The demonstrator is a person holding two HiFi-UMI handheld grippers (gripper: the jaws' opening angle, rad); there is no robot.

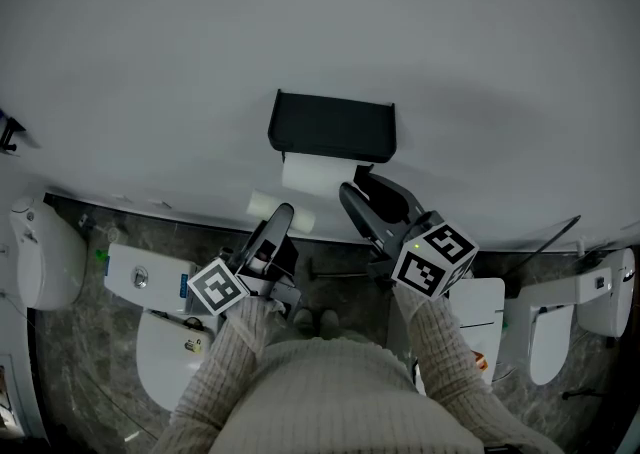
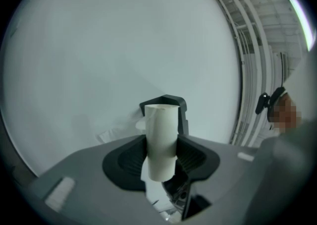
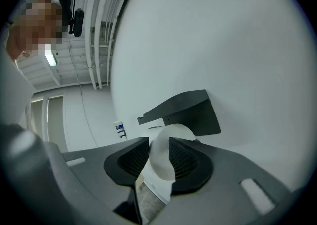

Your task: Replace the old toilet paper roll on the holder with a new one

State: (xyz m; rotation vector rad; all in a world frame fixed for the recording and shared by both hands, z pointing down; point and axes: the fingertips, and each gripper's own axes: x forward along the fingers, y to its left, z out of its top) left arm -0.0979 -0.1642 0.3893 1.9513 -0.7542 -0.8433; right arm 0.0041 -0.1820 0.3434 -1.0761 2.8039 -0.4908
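Left gripper (image 2: pixel 161 163) is clenched on the spent toilet paper tube (image 2: pixel 161 135), which stands upright between the pads, just left of and nearer than the black wall holder (image 1: pixel 332 125). Right gripper (image 3: pixel 159 162) has its pads pressed onto the white toilet paper roll (image 1: pixel 312 176). That roll sits directly beneath the holder, against the white wall (image 1: pixel 300 22).

Fixed to the grey wall (image 1: pixel 150 52): black holder (image 1: pixel 331 126). Just under holder: new roll (image 1: pixel 312 175), met at its right end by right gripper (image 1: pixel 357 185). Lower left of holder: left gripper (image 1: pixel 283 215) clamped on old roll (image 1: pixel 266 208). Well below holder, both sides: white toilets (image 1: pixel 165 354) on dark floor (image 1: pixel 70 362).
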